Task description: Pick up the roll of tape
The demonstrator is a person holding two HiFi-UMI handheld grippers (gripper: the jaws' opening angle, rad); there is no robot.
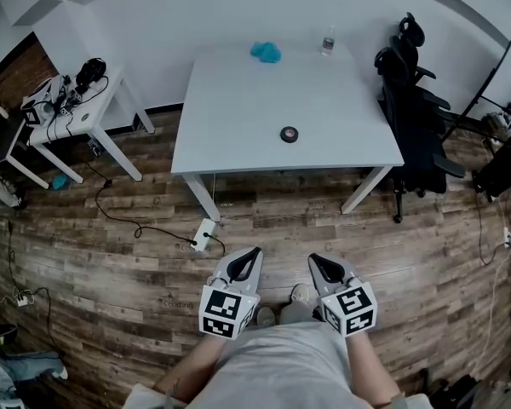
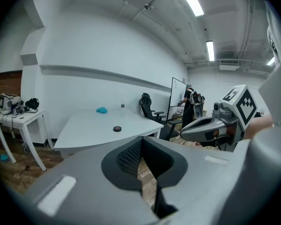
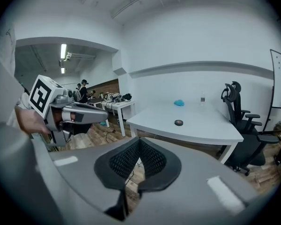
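Both grippers are closed with nothing between the jaws. The left gripper (image 1: 243, 262) and the right gripper (image 1: 325, 268) are held low in front of the person's body, side by side and a little apart. They are over the wooden floor (image 1: 153, 262), well short of the bench (image 1: 230, 100). Each gripper's own view shows its dark ribbed pads meeting at the tip, with only floor visible past them.

The roll of tape (image 1: 289, 134) is a small dark ring lying flat on the white top, hole upward. It is toward the near edge and right of the middle, well apart from both grippers. It sits straight ahead, between the lines the two grippers point along and slightly toward the right one. The right gripper therefore looks marginally nearer, though the difference is slight.

Because the ring is round and flat, it has no long axis to line up with. Either gripper would need to open and come down over it, probably spanning the ring or pinching one wall through the hole.

Farther back on the bench, clear of the tape, are a blue bundle (image 1: 266, 52) and a clear bottle (image 1: 328, 41). A black office chair (image 1: 413, 100) stands at the bench's right side and a small side table (image 1: 77, 113) off to the left. Neither is in the way.
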